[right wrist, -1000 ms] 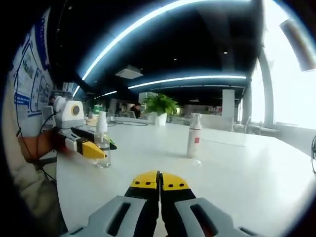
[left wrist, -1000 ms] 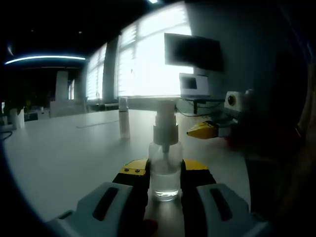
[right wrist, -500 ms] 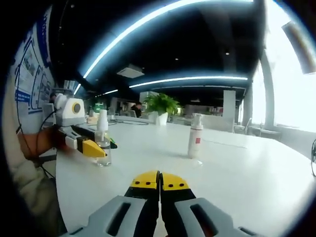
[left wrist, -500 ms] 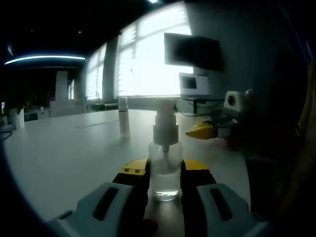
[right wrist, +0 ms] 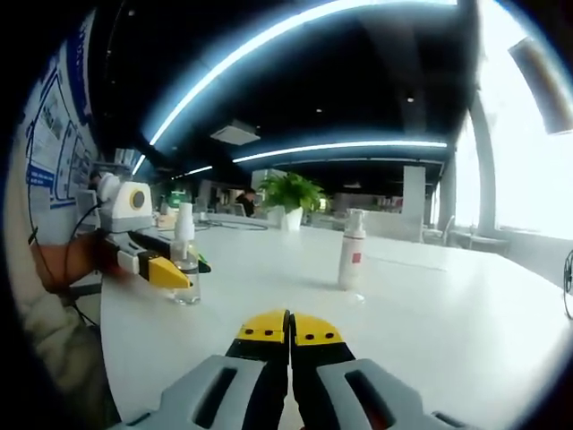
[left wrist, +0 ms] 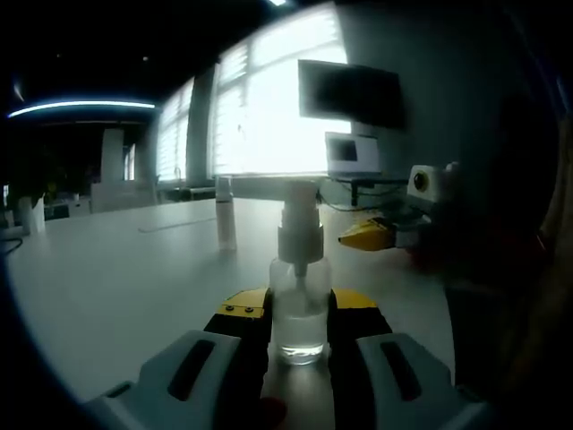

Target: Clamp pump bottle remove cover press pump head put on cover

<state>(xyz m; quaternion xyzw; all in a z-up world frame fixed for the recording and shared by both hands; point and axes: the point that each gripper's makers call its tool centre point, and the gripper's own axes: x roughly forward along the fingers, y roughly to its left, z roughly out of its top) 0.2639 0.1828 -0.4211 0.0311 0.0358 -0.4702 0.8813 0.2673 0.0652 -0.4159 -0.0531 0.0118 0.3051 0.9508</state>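
Nothing has shifted over the last second: the left gripper still pinches the pump bottle on the table (cover seemingly on), the right gripper pressed together nearby, so cover removal remains.

On the table, the pump bottle stands between the left gripper's jaws — a second bottle stands well apart.

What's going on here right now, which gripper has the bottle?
The left gripper is clamped on the clear pump bottle, which stands upright on the white table; the bottle's pump head is exposed. The right gripper is shut and empty, hovering over the table away from the bottle. A second white bottle stands farther out, untouched.
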